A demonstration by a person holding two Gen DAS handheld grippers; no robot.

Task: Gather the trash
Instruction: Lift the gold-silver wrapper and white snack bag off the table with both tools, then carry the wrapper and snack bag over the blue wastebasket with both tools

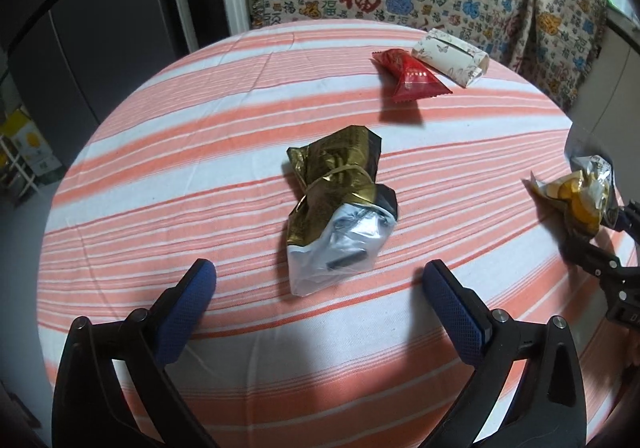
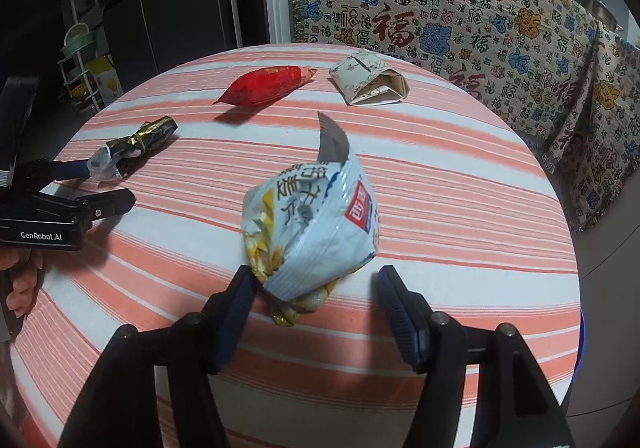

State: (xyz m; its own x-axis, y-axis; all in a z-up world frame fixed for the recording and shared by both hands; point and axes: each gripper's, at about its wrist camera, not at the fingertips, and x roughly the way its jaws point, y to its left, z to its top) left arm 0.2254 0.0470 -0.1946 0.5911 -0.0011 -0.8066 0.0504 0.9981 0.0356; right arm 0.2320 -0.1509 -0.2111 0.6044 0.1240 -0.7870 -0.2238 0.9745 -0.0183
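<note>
The trash lies scattered on a round table [image 1: 160,176] covered with an orange-and-white striped cloth. A crumpled gold-and-silver wrapper [image 1: 340,208], cinched at its waist by a thin band, rests near the middle of the table in the left wrist view, just ahead of the left gripper [image 1: 320,280], whose blue-padded fingers [image 1: 456,316] stand spread wide on either side of the wrapper's silver end without touching it. Toward the table's right edge, a pale blue snack bag [image 2: 312,228] with yellow printing and a torn-open flap sits between the fingers of the right gripper [image 2: 316,284]; the jaws are parted, the left pad right against the bag's crumpled lower corner and the right pad clear of it, so the bag is not pinched. Nearer the far edge lie a puffed red packet [image 2: 266,85] and, just beside it, a folded white paper box [image 2: 368,84] with a faint butterfly print, its open end showing folded paper inside. In the right wrist view, part of a person's hand [image 2: 24,280] shows at the table's left edge under the left gripper's body. Behind the table hangs a patterned cloth [image 2: 460,20] with red, blue and yellow characters, and dark cabinet doors [image 1: 100,28] stand to the left.
</note>
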